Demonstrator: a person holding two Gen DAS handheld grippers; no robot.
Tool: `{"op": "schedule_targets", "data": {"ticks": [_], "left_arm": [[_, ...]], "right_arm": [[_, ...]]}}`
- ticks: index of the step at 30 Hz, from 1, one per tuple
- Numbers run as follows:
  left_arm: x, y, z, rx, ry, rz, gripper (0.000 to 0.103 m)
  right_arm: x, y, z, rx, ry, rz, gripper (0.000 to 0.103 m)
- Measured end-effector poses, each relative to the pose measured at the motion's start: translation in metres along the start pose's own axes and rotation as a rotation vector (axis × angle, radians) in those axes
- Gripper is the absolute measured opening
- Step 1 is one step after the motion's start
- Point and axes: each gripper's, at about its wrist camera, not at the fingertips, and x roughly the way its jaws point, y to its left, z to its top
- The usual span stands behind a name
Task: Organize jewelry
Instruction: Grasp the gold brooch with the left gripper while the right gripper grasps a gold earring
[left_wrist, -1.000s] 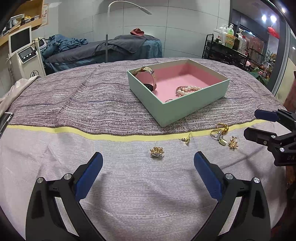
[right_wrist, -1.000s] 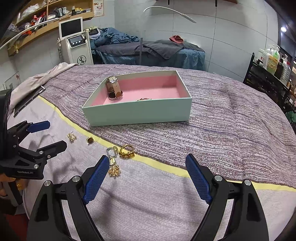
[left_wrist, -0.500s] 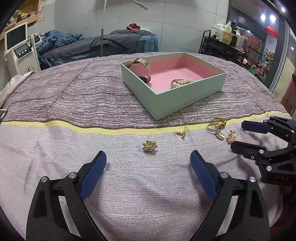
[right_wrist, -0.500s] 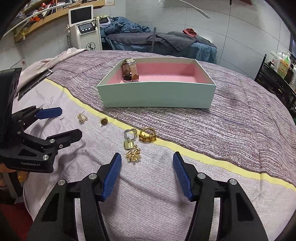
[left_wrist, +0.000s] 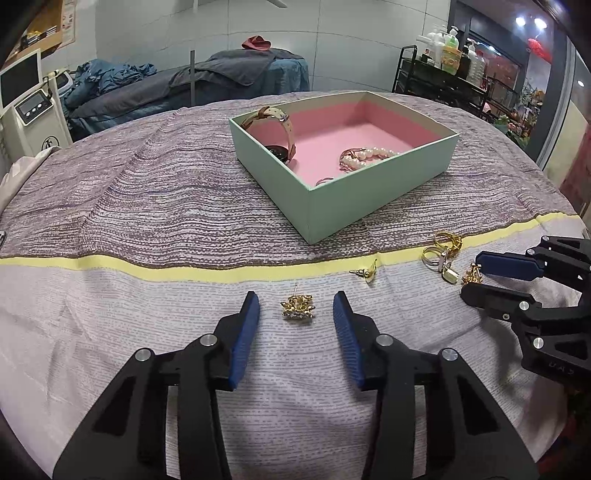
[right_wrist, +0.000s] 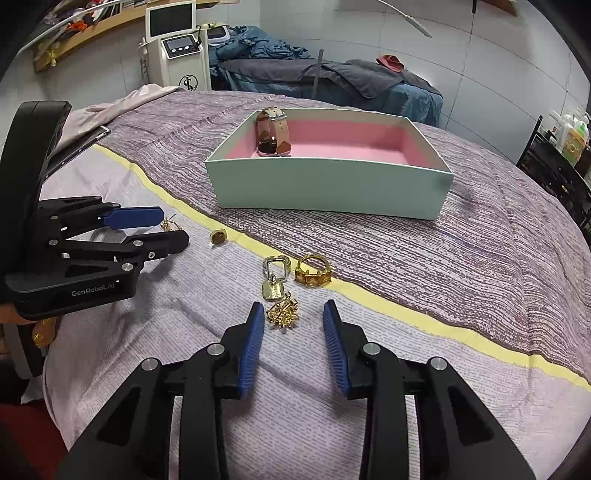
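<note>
Claws (left_wrist: 295, 308) (right_wrist: 293, 314) low, parted, straddling earrings (left_wrist: 297, 305) (right_wrist: 283, 314)

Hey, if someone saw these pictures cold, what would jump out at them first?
Probably the mint green box with its pink lining, holding a watch and pearl bracelet. Next, each open gripper brackets a gold flower earring on the bedspread: left gripper, right gripper.

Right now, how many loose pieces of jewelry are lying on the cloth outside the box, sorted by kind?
Earrings: 3 (flower earring, second flower earring, small earring)
Gold ring: 1
Padlock charm: 1
Total: 5
</note>
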Motion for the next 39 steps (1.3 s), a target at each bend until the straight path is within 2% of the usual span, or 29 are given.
{"op": "schedule_targets", "data": {"ticks": [1, 3, 9, 28, 39], "left_arm": [[0.0, 0.0, 0.0, 0.001, -0.001, 0.0, 0.035], [-0.001, 0.0, 0.0, -0.001, 0.0, -0.014, 0.024], [0.001, -0.004, 0.0, 0.009, 0.003, -0.024, 0.018], [-0.012, -0.011, 0.004, 0.03, -0.025, -0.061, 0.018], [-0.024, -0.015, 0.011, 0.024, -0.051, -0.091, 0.018]], "right_arm": [[0.0, 0.0, 0.0, -0.001, 0.001, 0.004, 0.024], [0.001, 0.001, 0.001, -0.004, 0.001, 0.007, 0.021], [0.001, 0.002, 0.001, -0.006, 0.002, 0.014, 0.017], [-0.003, -0.005, 0.002, 0.028, -0.007, 0.024, 0.017], [-0.014, -0.012, 0.005, 0.053, -0.042, 0.051, 0.017]]}}
